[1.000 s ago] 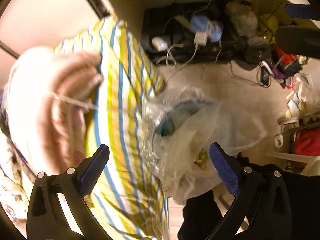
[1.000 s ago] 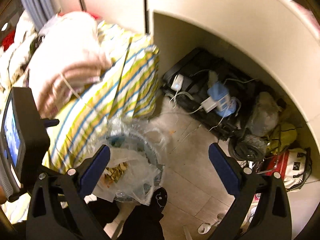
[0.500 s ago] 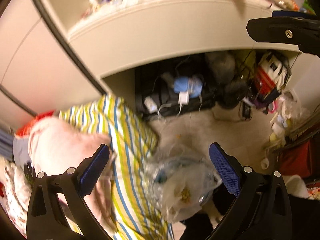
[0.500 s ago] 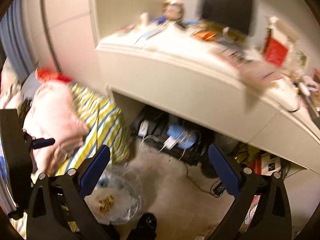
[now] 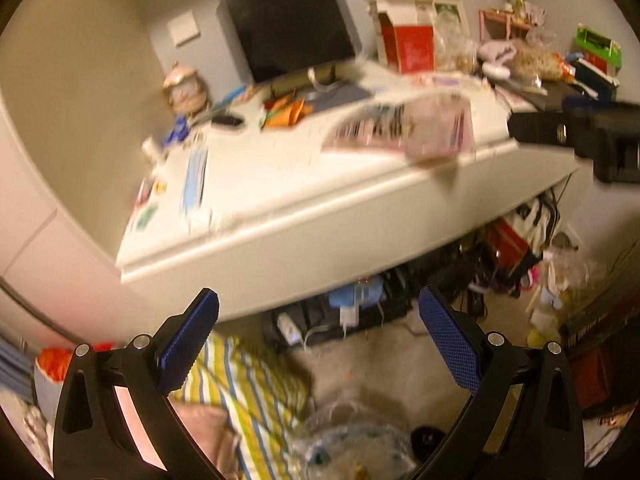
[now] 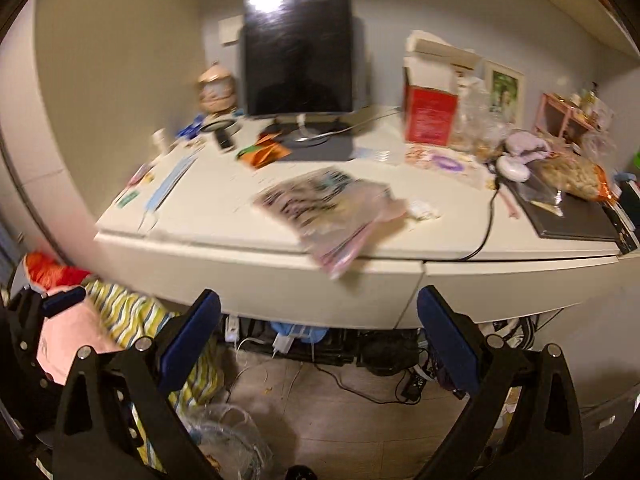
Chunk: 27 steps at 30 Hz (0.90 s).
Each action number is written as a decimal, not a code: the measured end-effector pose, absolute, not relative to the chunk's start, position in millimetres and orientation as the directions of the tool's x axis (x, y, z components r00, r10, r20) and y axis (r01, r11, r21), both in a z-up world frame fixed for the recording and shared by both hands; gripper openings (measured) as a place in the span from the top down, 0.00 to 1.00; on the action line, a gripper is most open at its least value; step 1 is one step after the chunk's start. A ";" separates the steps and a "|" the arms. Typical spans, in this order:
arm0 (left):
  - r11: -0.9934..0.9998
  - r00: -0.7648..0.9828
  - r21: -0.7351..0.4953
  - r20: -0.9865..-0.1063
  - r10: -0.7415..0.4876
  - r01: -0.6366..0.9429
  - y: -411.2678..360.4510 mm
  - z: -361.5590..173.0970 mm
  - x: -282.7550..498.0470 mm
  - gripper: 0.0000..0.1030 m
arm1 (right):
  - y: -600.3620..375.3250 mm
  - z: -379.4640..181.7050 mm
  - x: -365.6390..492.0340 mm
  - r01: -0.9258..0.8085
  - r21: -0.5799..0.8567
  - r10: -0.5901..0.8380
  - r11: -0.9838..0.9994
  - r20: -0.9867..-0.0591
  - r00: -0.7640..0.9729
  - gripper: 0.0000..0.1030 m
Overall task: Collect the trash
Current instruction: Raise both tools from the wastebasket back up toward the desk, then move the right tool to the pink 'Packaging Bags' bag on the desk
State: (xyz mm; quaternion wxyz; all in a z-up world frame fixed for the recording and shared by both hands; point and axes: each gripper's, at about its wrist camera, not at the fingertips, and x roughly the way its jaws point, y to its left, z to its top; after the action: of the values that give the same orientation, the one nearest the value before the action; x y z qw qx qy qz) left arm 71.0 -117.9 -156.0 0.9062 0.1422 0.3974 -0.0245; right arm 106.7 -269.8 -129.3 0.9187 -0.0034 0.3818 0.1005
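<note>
1. The left tool (image 5: 318, 342) has its blue-padded fingers spread wide apart with nothing between them; it points at the front edge of the long white desk (image 5: 280, 248).
2. The right tool (image 6: 318, 340) is likewise spread apart and empty, facing the same desk (image 6: 360, 276) head-on.
3. A crumpled printed plastic wrapper with a pink edge (image 6: 332, 212) lies on the desk near its front, one corner hanging over the edge; in the left view it (image 5: 400, 128) is blurred.
4. Behind it stands a dark upright monitor (image 6: 298, 44), with an open red-and-white carton (image 6: 430, 112) to its right and orange paper scraps (image 6: 266, 150) at its foot.
5. A bag of pale snacks (image 6: 572, 176) rests on a flat black laptop (image 6: 576, 216) at the desk's right end.
6. On the floor below, a clear plastic trash bag (image 5: 352, 444) sits beside yellow-and-blue striped bedding (image 5: 248, 380); the right view shows the bag (image 6: 228, 436) at the bottom, well apart from the wrapper.
</note>
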 end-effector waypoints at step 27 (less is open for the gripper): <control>0.906 0.690 0.284 -0.723 -0.011 0.312 -182.5 -152.2 211.3 0.06 | -321.5 -167.0 210.0 0.001 0.276 0.229 0.961 -0.798 0.557 0.07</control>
State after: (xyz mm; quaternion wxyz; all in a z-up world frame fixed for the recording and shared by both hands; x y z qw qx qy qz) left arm 211.3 -182.5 -152.2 0.8980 0.1967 0.3831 -0.0900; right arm 210.0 -321.5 -167.0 0.8736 0.1232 0.4661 0.0654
